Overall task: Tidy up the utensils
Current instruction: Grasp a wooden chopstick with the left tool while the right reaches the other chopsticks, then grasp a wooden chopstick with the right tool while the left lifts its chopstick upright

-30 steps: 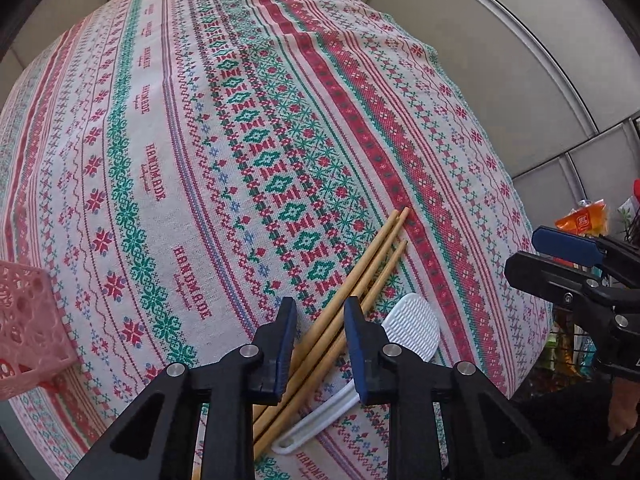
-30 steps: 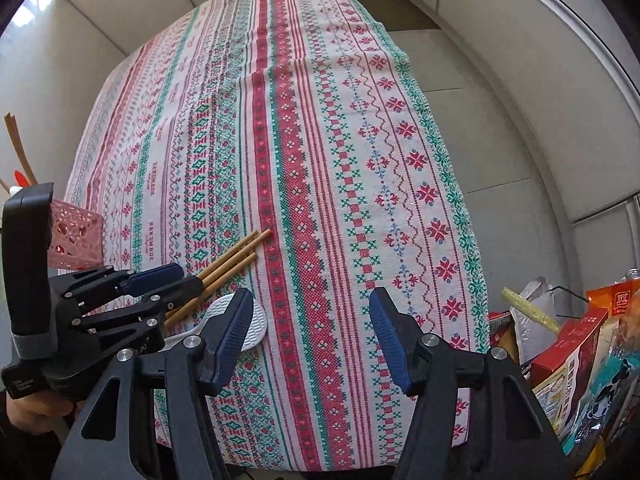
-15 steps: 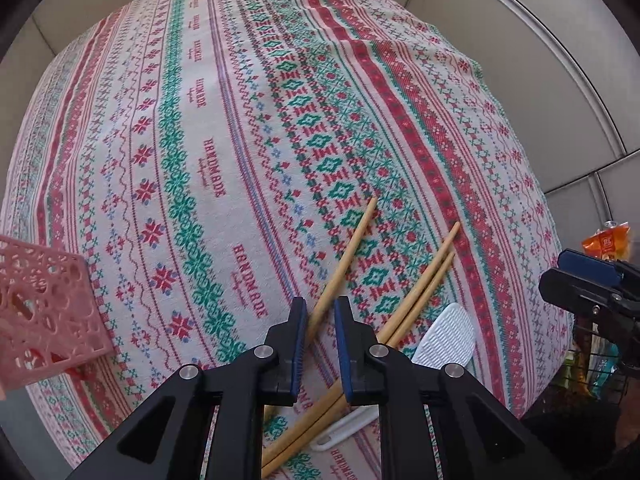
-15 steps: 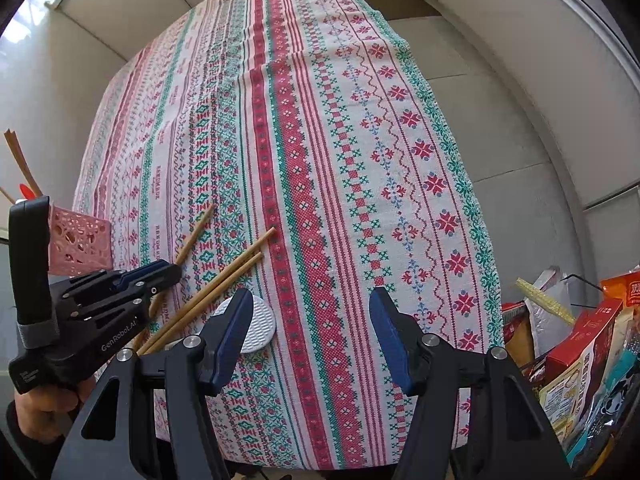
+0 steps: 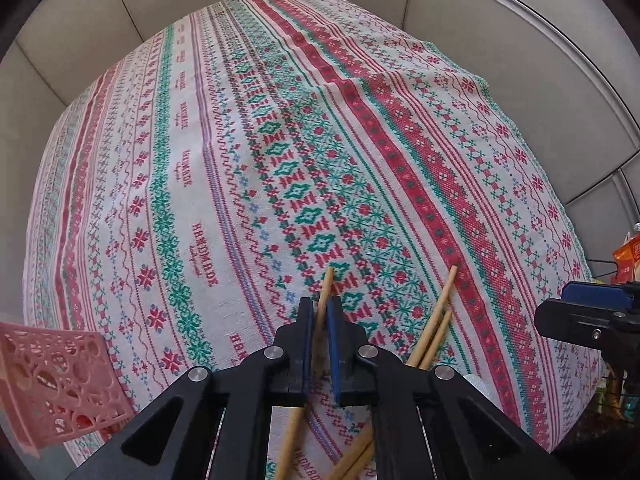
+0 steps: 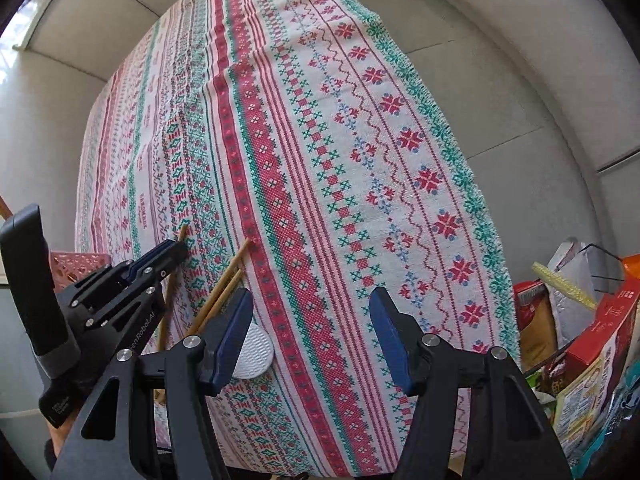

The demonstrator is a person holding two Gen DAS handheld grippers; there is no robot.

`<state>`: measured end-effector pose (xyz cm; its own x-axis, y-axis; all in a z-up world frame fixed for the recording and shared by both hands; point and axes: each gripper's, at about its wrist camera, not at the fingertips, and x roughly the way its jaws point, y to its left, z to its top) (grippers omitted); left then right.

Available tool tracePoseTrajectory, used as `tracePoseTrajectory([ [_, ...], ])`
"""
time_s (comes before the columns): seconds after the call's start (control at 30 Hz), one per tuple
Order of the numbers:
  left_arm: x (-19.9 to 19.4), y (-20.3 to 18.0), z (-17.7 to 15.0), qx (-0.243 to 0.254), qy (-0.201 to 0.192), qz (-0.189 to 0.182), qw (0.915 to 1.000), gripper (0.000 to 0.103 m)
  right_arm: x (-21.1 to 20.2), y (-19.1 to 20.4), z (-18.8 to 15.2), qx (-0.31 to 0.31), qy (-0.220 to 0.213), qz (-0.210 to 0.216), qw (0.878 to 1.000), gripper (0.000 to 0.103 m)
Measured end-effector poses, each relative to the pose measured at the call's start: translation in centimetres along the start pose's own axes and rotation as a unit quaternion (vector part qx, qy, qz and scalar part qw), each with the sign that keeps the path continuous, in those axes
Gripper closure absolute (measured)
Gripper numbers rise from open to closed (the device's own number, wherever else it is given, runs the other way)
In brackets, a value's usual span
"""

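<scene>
At the left edge of the left wrist view, a pink perforated basket [image 5: 60, 384] sits at the near left corner of the table, cut off by the frame; something red shows through its holes, but its contents cannot be made out. The patterned tablecloth [image 5: 248, 152] covers the whole table. Near the front edge, the left gripper [image 5: 319, 334] is clamped on a single wooden chopstick [image 5: 325, 296], whose tip sticks out past the blue pads while its lower end runs under the gripper body. Just to the right lie two more chopsticks [image 5: 438, 322] side by side on the cloth, their lower halves hidden behind the gripper. A white spoon [image 6: 256, 350] lies beside them near the front edge, largely covered by a finger [image 6: 232, 336] of the right gripper [image 6: 312, 336], whose jaws stand wide apart with nothing between them. Beyond the table's right edge stand snack boxes and bags [image 6: 592, 344], partly cut off.
</scene>
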<state>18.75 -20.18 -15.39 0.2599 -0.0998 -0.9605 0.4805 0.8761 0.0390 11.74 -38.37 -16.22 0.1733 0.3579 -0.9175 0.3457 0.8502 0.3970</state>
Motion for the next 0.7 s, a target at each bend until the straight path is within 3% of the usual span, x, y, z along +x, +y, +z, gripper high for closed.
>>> tracePoseTrajectory([
  [0.23,-3.7,3.1,-2.5,-0.023,-0.043,-0.017,0.9987,0.098,2.6,0.5,1.7,0.034,0.036,0.069,0.996,0.042],
  [0.37,-5.5,3.5,-3.3,-0.033,-0.064,-0.019,0.9972,0.098,3.9,2.3,2.2,0.022,0.044,0.074,0.996,0.054],
  [0.53,-6.8,4.1,-3.8,-0.051,-0.081,-0.011,0.9953,0.098,4.8,5.3,2.8,0.001,0.027,0.053,0.998,0.061],
  [0.63,-7.7,4.4,-4.3,-0.056,-0.092,-0.006,0.9942,0.098,5.3,7.7,2.7,-0.029,0.019,0.002,0.999,0.063],
  [0.7,-8.3,4.7,-4.5,-0.059,-0.096,-0.003,0.9936,0.098,5.8,9.7,2.4,-0.056,0.013,-0.049,0.997,0.069],
])
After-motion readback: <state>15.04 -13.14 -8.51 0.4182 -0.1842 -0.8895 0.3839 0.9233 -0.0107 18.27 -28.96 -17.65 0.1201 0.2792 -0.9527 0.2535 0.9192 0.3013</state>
